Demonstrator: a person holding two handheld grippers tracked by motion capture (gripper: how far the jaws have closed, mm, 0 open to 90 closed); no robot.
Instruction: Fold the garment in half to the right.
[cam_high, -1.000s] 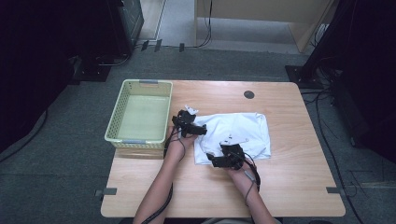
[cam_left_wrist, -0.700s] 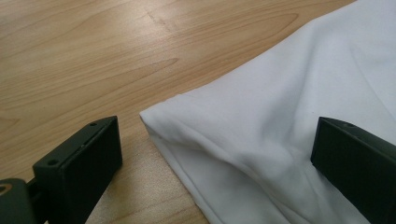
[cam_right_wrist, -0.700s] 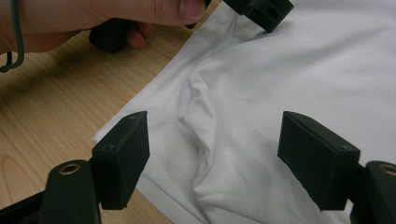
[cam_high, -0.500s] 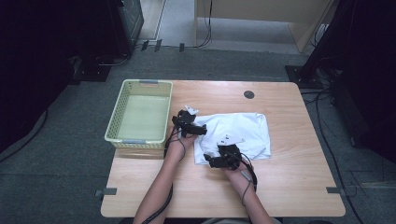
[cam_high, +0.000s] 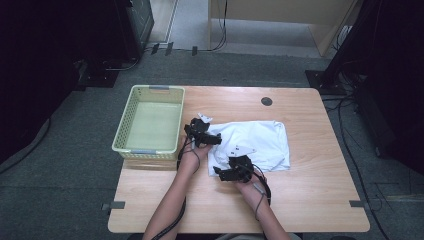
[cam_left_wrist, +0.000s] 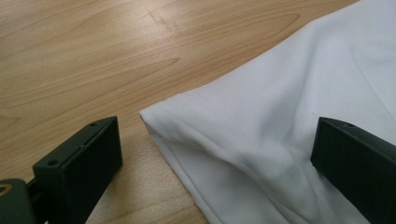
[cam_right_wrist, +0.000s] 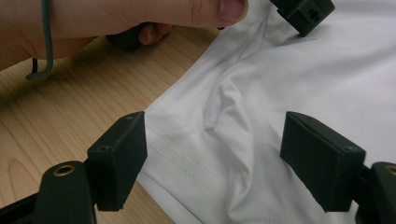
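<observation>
A white garment (cam_high: 262, 142) lies spread on the wooden table (cam_high: 310, 200). My left gripper (cam_high: 212, 139) is at its far left corner. In the left gripper view, the left gripper (cam_left_wrist: 217, 140) is open, and the folded corner of the garment (cam_left_wrist: 289, 93) lies between the jaws without touching them. My right gripper (cam_high: 222, 169) is at the near left corner. In the right gripper view, the right gripper (cam_right_wrist: 217, 140) stands open over a hemmed, wrinkled fold of the garment (cam_right_wrist: 303, 79). Beyond it are the left hand (cam_right_wrist: 116, 18) and a jaw of the left gripper.
A pale green plastic basket (cam_high: 127, 120) sits at the table's left edge, just beside the left hand. A dark round cable hole (cam_high: 266, 101) is at the back of the table. Bare wood stretches to the right of the garment and in front of it.
My right gripper has edged slightly left along the garment's near edge. The left gripper has stayed in place.
</observation>
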